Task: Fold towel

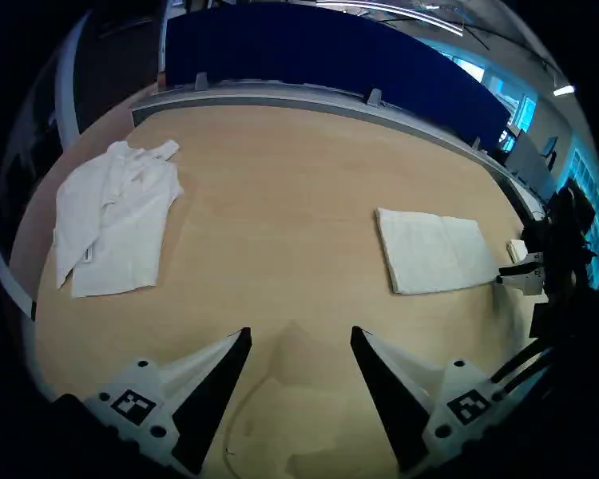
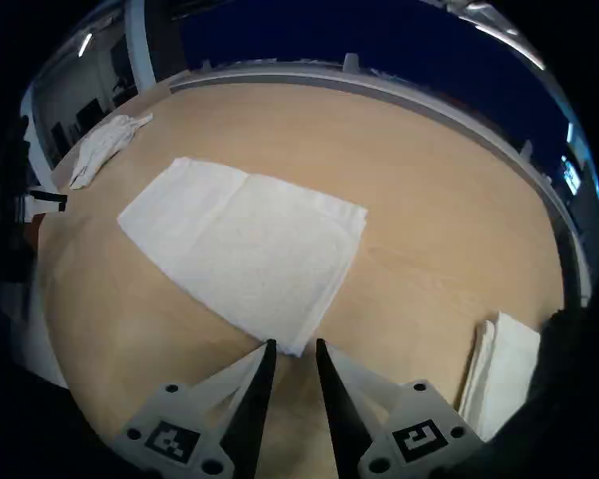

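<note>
Wooden desk (image 1: 299,207) backed by a blue partition (image 1: 315,56).

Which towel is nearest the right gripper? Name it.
The flat spread towel, its corner at the right gripper; the crumpled towel lies far off, the folded stack aside.

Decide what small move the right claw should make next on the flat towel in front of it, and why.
Probably widen the right claw a little and ease it forward and down onto the near corner of the flat towel. Its fingers stand narrowly apart, empty, just short of that corner, so a grip there could start the next fold.
</note>
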